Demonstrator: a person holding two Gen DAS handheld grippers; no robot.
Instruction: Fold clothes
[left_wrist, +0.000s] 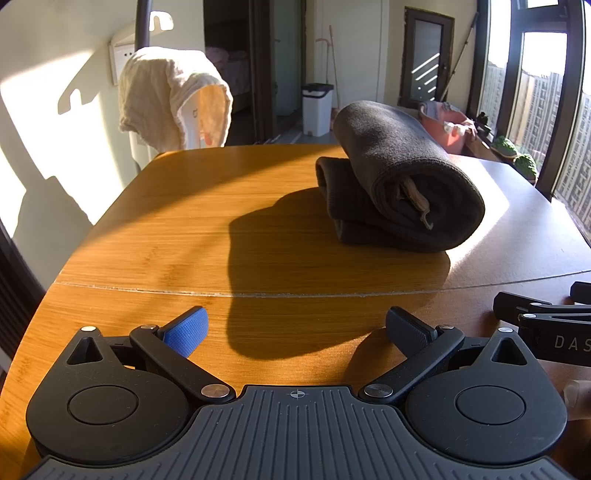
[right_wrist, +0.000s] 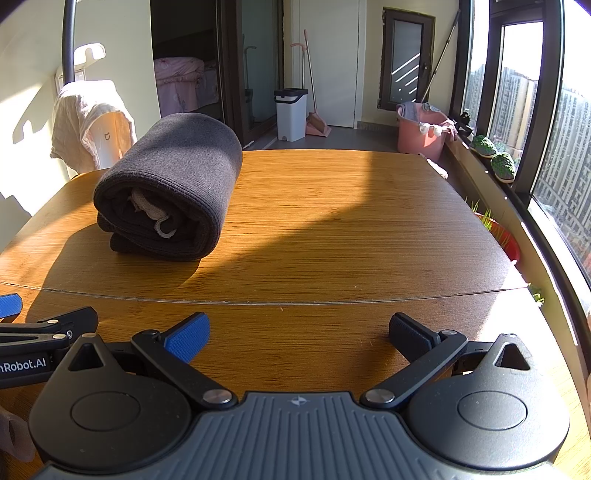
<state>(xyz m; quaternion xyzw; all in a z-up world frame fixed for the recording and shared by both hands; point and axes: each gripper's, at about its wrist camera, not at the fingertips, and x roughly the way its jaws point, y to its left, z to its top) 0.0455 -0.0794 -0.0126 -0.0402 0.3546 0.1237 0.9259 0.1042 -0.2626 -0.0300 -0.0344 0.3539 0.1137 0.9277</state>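
Note:
A dark grey garment (left_wrist: 399, 177) lies folded and rolled on the wooden table (left_wrist: 177, 229), with a light drawstring showing at its near end. In the right wrist view it (right_wrist: 173, 184) sits at the left. My left gripper (left_wrist: 299, 332) is open and empty, low over the table's near part, well short of the garment. My right gripper (right_wrist: 299, 336) is open and empty, also near the front edge, to the right of the garment. Each gripper shows at the other view's edge: the right one (left_wrist: 546, 325), the left one (right_wrist: 40, 332).
A cream cloth (left_wrist: 170, 96) hangs over a white appliance behind the table's far left. A white bin (right_wrist: 291, 112), a pink broom and dustpan (right_wrist: 314, 125) and a pink basket (right_wrist: 423, 127) stand on the floor beyond. Windows and potted plants (right_wrist: 495, 158) line the right side.

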